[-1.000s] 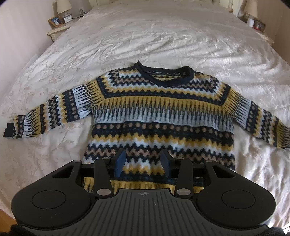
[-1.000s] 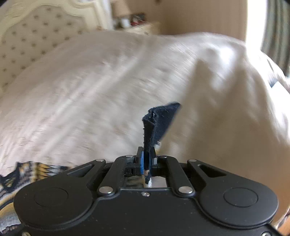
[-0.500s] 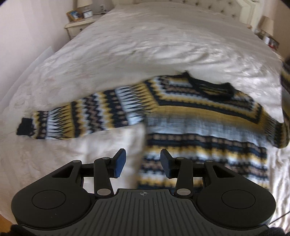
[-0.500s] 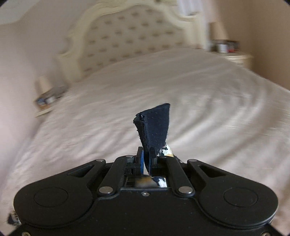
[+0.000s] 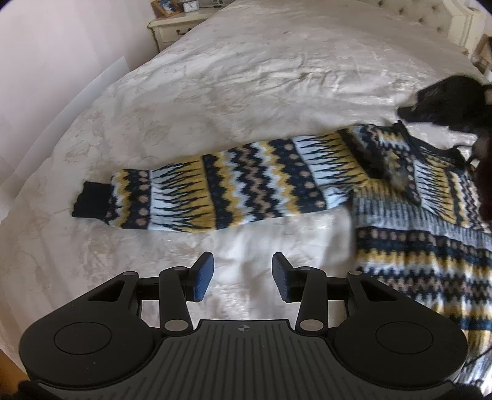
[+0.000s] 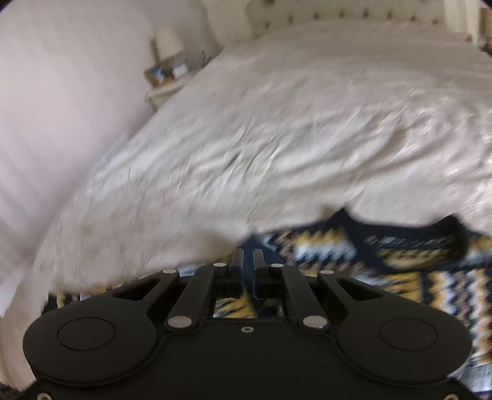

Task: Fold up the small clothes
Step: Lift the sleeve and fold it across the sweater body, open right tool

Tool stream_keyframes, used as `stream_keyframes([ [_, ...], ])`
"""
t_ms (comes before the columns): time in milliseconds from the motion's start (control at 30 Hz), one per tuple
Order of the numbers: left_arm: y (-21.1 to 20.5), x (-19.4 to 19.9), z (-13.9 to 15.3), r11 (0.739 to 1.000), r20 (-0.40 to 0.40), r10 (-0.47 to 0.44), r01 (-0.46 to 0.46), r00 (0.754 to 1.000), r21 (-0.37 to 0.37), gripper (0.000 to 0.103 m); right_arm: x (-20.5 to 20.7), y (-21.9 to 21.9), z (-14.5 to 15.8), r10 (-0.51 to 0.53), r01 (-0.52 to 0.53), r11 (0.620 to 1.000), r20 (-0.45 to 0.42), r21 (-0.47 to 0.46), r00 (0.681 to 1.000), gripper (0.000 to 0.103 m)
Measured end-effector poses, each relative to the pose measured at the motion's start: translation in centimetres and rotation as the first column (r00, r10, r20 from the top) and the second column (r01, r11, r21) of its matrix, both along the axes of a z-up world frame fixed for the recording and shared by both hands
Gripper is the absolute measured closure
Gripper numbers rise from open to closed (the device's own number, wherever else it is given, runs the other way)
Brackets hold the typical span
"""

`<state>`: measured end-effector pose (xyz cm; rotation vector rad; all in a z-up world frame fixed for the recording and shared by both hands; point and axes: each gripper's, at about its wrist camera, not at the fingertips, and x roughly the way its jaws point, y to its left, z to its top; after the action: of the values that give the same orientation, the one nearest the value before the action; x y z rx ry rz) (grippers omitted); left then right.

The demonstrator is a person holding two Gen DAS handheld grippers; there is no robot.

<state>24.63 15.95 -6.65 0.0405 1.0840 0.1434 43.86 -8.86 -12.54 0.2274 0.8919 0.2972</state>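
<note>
A navy, yellow and pale-blue patterned sweater (image 5: 415,246) lies flat on the cream bedspread (image 5: 246,77). Its near sleeve (image 5: 230,190) stretches out to the left and ends in a navy cuff (image 5: 92,200). My left gripper (image 5: 243,274) hangs open over bare bedspread just below that sleeve, holding nothing. The other sleeve (image 5: 412,166) lies folded across the chest under the blurred black housing (image 5: 446,101) of the right tool. My right gripper (image 6: 248,261) is shut over the sweater (image 6: 384,255). Patterned sleeve fabric shows under its jaws, and the cuff does not stick up past the tips.
A pale wall runs along the bed's left side. A cream nightstand (image 5: 175,24) with a picture frame and clock stands at the far left, with a lamp (image 6: 167,43) on it. The tufted headboard (image 6: 353,12) closes the far end. Bedspread (image 6: 276,138) stretches beyond the sweater.
My left gripper slid left from over the sweater's hem to the bedspread below the left sleeve. My right gripper swung the other sleeve in from the bed's right side over the sweater's chest.
</note>
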Motion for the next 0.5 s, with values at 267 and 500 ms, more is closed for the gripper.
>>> stream_keyframes([
  [267,0.1,1.6,-0.8,1.000,-0.009,-0.024,0.024,1.000,0.000,0.062,-2.2,2.6,-1.3,0.045,-0.044,0.999,-0.016,0.023,0.999,0.072],
  [500,-4.1,5.2,-1.1,0.995,0.037,-0.096,0.096,0.995,-0.006,0.062,-5.5,-5.8,-1.8,-0.129,0.127,0.992,-0.079,-0.027,0.989,0.035],
])
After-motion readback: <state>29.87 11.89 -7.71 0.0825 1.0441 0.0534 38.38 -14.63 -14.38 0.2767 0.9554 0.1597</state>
